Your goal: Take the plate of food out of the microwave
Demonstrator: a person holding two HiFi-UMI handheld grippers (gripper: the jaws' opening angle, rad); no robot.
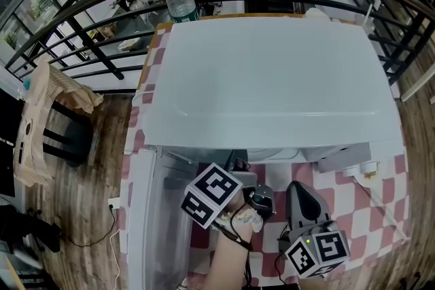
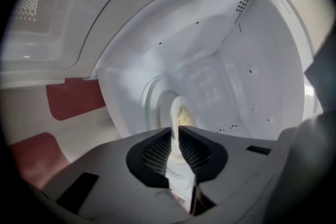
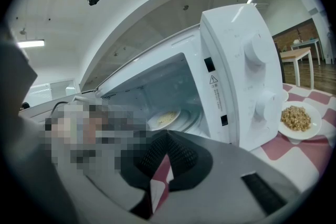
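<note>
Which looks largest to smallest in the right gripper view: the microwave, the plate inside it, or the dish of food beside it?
1. microwave, by far.
2. dish beside it.
3. plate inside. It looks only slightly smaller and sits farther from the camera, so the order of the last two is unsure.

Head view: positioned above, facing steeply down onto the microwave [image 1: 272,78] top, moderately near. Left gripper view: very close, facing into the open cavity [image 2: 226,55] at the plate [image 2: 181,113]. Right gripper view: farther out, facing the microwave front obliquely. Both gripper views share cavity and plate
</note>
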